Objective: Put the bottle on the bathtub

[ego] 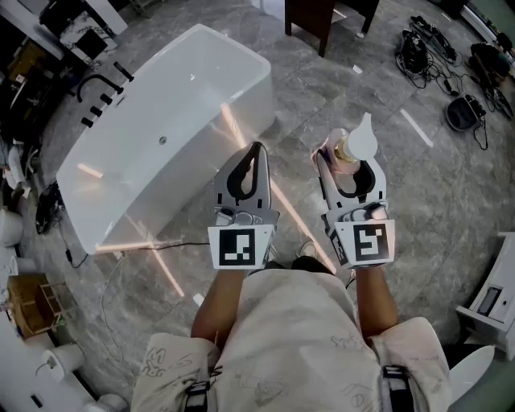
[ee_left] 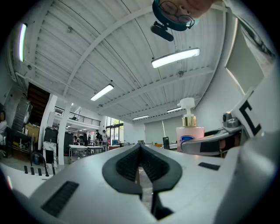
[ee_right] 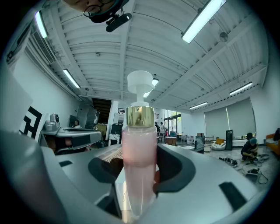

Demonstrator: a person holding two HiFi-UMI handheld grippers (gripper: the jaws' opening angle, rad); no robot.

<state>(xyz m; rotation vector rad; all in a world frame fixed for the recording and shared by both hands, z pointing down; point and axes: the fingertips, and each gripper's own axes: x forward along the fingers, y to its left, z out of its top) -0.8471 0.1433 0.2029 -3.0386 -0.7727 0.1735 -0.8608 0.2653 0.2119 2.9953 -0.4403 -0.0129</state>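
Note:
A pink pump bottle [ee_right: 139, 153] with a gold collar and white pump head stands upright between the jaws of my right gripper [ee_right: 136, 168], which is shut on it. In the head view the bottle [ego: 348, 153] rises from the right gripper [ego: 348, 167], over the grey floor to the right of the white bathtub [ego: 153, 153]. My left gripper [ego: 254, 154] is shut with nothing in it, its tip near the tub's right end. From the left gripper view the left gripper [ee_left: 140, 162] has its jaws pressed together, and the bottle [ee_left: 190, 131] shows to the right.
A black tap [ego: 95, 87] stands on the tub's far left rim. Dark furniture [ego: 328, 20] stands ahead, cables and gear [ego: 438, 56] lie on the floor at the upper right. Boxes and rolls [ego: 32, 314] sit at the left, a white unit [ego: 492, 302] at the right.

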